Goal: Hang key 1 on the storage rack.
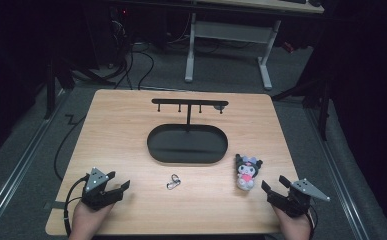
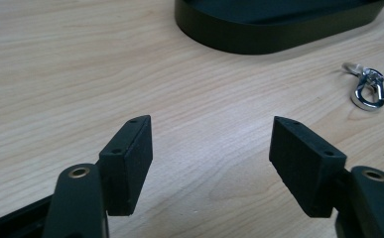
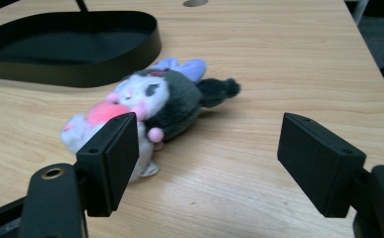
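A small plush doll with a dark hood, white face and pink front lies on the wooden table, right of centre; it appears close up as the doll in the right gripper view, just beyond the left jaw. A silver carabiner clip lies near the table's middle front, seen as the clip in the left gripper view. A black oval tray with a hook stand sits mid-table. My left gripper rests open at the front left. My right gripper is open at the front right, nothing between its jaws.
The tray's dark wall lies ahead of the left gripper, and the tray rim ahead and left of the right one. A white desk frame and cables stand on the floor beyond the table.
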A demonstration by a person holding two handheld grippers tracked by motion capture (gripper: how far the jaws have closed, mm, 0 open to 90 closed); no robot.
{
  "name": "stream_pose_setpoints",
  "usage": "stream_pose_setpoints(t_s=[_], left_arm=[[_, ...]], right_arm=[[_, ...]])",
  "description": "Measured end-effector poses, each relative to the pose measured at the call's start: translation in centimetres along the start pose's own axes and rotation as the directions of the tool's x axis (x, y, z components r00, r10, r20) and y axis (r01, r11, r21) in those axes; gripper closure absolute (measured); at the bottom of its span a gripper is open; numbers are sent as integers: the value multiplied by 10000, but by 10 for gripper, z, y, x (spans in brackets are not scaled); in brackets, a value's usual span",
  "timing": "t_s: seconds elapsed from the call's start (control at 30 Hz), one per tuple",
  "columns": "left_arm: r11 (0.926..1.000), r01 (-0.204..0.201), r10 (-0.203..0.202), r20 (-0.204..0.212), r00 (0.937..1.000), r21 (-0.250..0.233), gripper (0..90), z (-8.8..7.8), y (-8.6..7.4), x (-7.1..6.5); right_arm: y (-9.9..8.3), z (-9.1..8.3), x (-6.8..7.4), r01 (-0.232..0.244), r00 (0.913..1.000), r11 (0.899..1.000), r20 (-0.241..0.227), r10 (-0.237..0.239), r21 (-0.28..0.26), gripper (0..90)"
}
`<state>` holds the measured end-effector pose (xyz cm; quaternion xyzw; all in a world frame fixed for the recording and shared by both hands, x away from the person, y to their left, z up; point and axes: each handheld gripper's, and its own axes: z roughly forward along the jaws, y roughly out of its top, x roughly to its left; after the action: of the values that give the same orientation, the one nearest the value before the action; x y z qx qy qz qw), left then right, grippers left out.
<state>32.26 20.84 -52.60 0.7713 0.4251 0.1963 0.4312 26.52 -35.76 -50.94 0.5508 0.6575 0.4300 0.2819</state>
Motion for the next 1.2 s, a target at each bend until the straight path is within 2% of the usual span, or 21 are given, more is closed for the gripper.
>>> stream_pose_setpoints(t_s=[0.1, 0.27, 0.5, 0.77, 1.07, 1.2], left_arm=[[10000, 14, -13, 88, 10000, -41, 330, 1, 1, -3], [9999, -161, 161, 127, 9998, 18, 331, 4, 1, -8], [9999, -130, 130, 164, 9998, 23, 331, 5, 0, -8], [9998, -171, 172, 229, 9996, -87, 332, 3, 0, -9], [9997, -216, 222, 421, 9989, -138, 332, 2, 1, -11], [9993, -339, 347, 561, 9978, -157, 332, 4, 2, -12]], right_arm=[[0, 1, 3, 203, 9998, 9998, -56, -203, 21, 246], [-1, 1, -2, 66, 9999, 10000, -155, -66, 47, 260], [-2, 1, -7, 86, 9996, 10000, -261, -85, 28, 276], [-3, 5, -3, 395, 9985, 9992, -381, -391, 116, 294], [-2, 6, 2, 158, 9985, 9989, -523, -134, 452, 288], [-2, 7, 8, 253, 9978, 9973, -635, -209, 689, 282]])
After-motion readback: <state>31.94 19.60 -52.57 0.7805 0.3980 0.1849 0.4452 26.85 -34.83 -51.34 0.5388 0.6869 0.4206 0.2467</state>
